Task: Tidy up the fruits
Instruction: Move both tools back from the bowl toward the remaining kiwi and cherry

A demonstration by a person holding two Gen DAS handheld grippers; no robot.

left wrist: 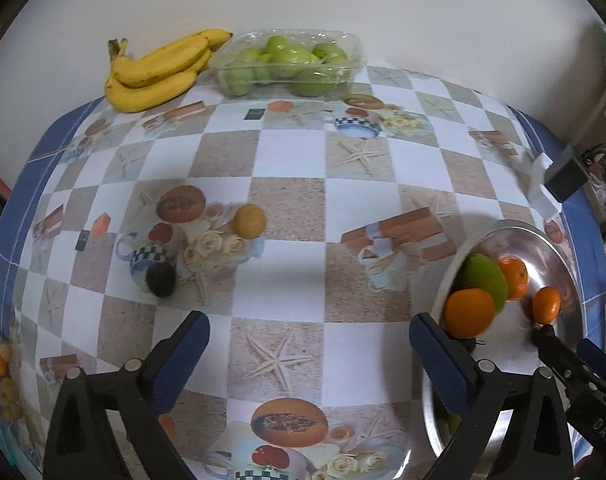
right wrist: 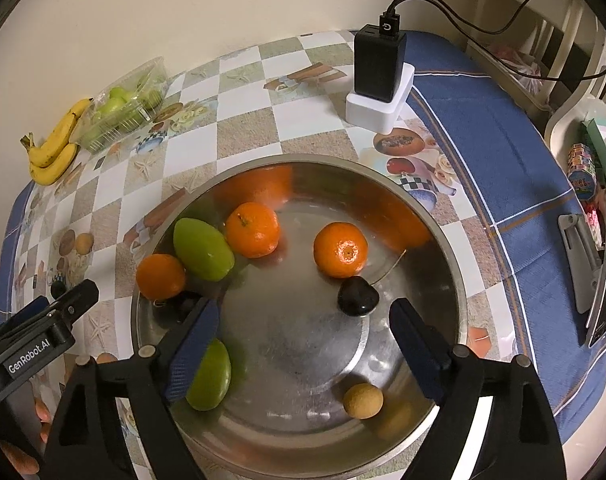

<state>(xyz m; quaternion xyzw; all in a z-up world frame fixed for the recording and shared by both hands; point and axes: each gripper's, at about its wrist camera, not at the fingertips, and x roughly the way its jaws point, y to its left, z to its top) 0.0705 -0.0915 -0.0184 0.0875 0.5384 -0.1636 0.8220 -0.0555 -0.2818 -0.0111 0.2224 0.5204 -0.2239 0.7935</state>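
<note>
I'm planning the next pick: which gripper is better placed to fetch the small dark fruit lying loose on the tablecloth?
Left. The left gripper is open over the tablecloth, with the dark fruit just ahead; the right gripper hangs open over the steel bowl.

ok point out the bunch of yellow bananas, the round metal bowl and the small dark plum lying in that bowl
bunch of yellow bananas [left wrist: 159, 74], left wrist view, middle of bunch
round metal bowl [right wrist: 303, 360], right wrist view, bare bottom
small dark plum [right wrist: 358, 296], right wrist view, centre of skin
</note>
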